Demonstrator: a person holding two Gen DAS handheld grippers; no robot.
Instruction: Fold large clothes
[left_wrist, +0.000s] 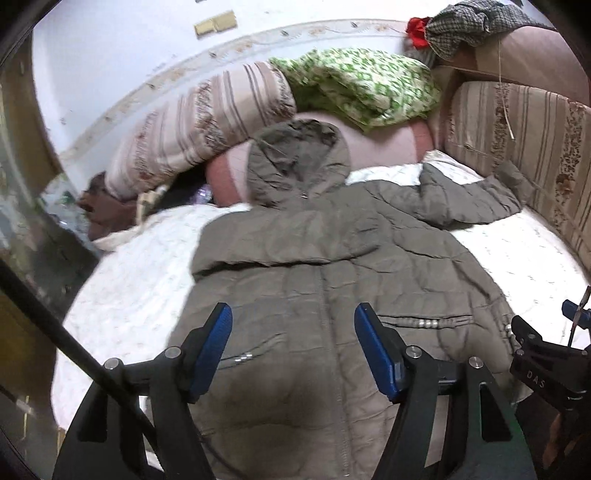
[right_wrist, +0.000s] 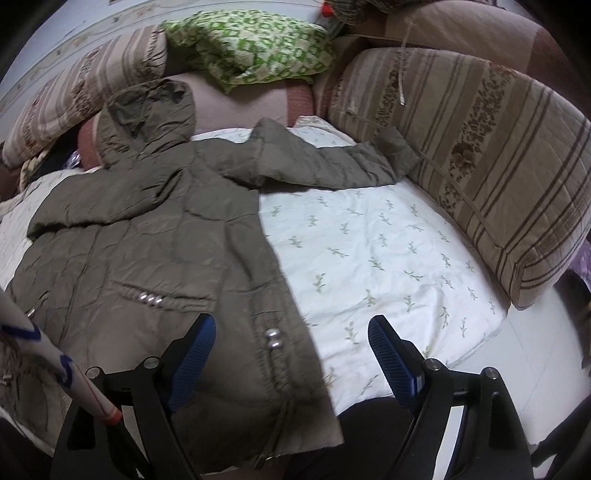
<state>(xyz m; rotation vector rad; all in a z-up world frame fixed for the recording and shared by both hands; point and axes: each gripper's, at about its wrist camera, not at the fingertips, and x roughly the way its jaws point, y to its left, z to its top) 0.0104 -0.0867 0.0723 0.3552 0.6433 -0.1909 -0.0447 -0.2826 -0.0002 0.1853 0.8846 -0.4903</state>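
An olive-grey hooded padded jacket (left_wrist: 317, 266) lies front up on the white leaf-print sheet (right_wrist: 388, 251), with its hood (left_wrist: 295, 162) toward the pillows. One sleeve (right_wrist: 325, 166) stretches out to the right, its cuff against the striped cushion. The other shoulder side is folded in over the chest (left_wrist: 258, 254). My left gripper (left_wrist: 292, 310) hovers open above the jacket's lower front by the zip, with nothing between its blue pads. My right gripper (right_wrist: 291, 319) stands open over the jacket's right hem edge (right_wrist: 280, 343); its pads press on nothing.
Striped cushions (right_wrist: 480, 155) wall in the bed's right side and back left (left_wrist: 192, 133). A green patterned cloth (left_wrist: 362, 85) lies on a pink pillow (left_wrist: 384, 140) behind the hood. A dark pole (left_wrist: 55, 325) crosses the lower left. A white stick with blue marks (right_wrist: 55, 354) is near my right gripper.
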